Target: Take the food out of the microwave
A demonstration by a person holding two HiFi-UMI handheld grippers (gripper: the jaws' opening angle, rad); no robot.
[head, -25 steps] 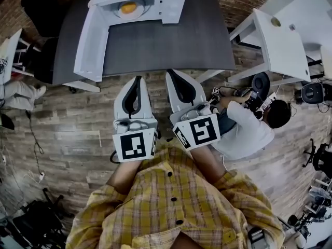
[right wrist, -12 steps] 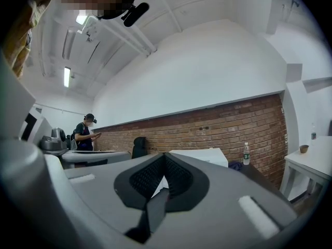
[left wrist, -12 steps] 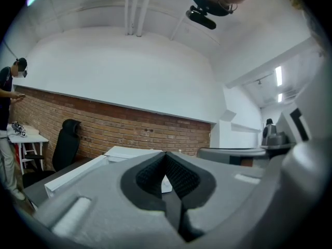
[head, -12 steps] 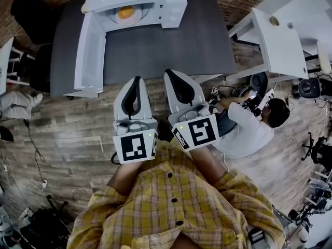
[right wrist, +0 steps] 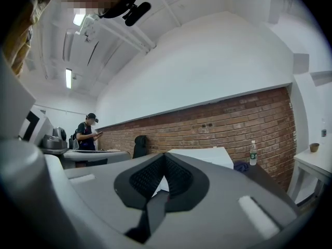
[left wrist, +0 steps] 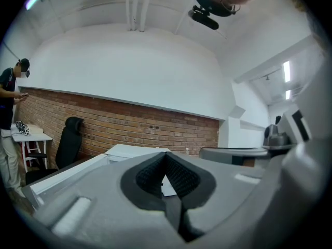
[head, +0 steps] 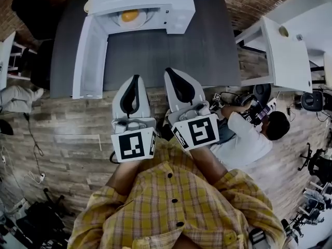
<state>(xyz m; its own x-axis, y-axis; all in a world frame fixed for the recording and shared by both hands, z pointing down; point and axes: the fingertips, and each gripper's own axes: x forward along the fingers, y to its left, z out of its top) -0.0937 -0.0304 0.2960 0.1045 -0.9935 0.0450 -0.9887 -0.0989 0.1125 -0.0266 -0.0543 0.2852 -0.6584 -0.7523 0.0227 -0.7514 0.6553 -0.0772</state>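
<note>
A white microwave stands at the back of a dark grey table, its door swung open to the left. Inside lies yellow food on a white plate. My left gripper and right gripper are side by side, both shut and empty, their tips just over the table's near edge, well short of the microwave. In the left gripper view the shut left gripper points level at the microwave's white body. The right gripper view shows the right gripper closed too.
A white desk stands at the right, with a seated person in white near it on the floor. A black chair is at the table's left, and a water bottle sits at its far right. Another person stands far left.
Both grippers have moved forward toward the table, and their tips now reach over its near edge. The microwave sits closer in view. Both stay shut.
</note>
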